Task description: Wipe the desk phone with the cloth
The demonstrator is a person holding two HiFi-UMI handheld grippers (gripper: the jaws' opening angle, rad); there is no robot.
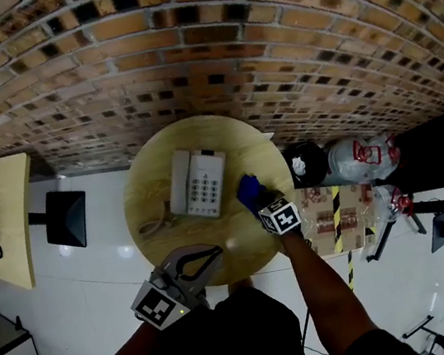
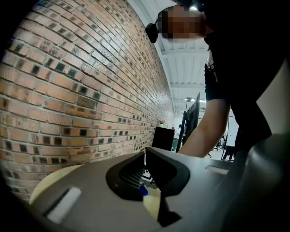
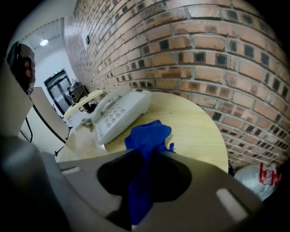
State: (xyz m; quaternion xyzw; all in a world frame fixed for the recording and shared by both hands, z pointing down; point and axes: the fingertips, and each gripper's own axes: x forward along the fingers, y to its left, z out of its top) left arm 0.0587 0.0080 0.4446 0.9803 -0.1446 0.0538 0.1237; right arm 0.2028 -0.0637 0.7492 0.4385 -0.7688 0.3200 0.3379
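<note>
With the right gripper (image 3: 147,152) fingers grasping the cloth (image 3: 152,133) beside the phone (image 3: 118,111) and the left gripper (image 2: 145,155) clenched empty, wiping seems not yet begun.

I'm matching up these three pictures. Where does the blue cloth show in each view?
Head view: the blue cloth lies just right of the desk phone, at the tip of the right gripper.
Left gripper view: only a small blue patch low at centre, past the jaws, likely the cloth.
Right gripper view: centre, pinched between the jaws.
Shared landmark: the round wooden table.
</note>
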